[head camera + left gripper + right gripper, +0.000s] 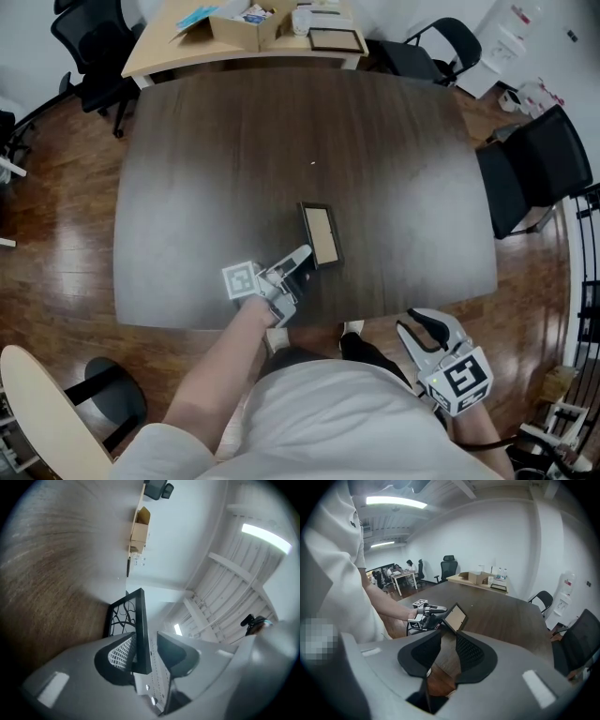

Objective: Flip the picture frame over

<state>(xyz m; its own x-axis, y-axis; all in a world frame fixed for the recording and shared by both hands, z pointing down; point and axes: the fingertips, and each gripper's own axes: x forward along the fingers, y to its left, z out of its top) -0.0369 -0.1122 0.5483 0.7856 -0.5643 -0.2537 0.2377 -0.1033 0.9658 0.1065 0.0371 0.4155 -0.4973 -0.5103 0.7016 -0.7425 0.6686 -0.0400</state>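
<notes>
picture frame [321,234] stands tilted up off the dark wooden table [216,141], near the table's near edge and a little right of its middle. in the head view its tan panel side faces up and to the right. in the left gripper view the other side shows black branching lines on white [124,618]. the left gripper [302,259] pinches the frame at its near edge. in the left gripper view the black rim runs between the two jaws [143,644], pressed against the mesh pad [119,654] on one side. whether any part of the frame touches the table cannot be told. the right gripper view sees the frame [456,617] from the side, leaning, with the left gripper [435,614] clamped on its lower edge.

the right gripper [424,334] hangs off the table, near the person's right side, well apart from the frame. its jaws [449,645] are slightly spread with nothing between them.

at the far side a light desk [159,56] carries a cardboard box [246,26] and a second frame [336,39]. a black chair [534,173] stands to the right of the table.
</notes>
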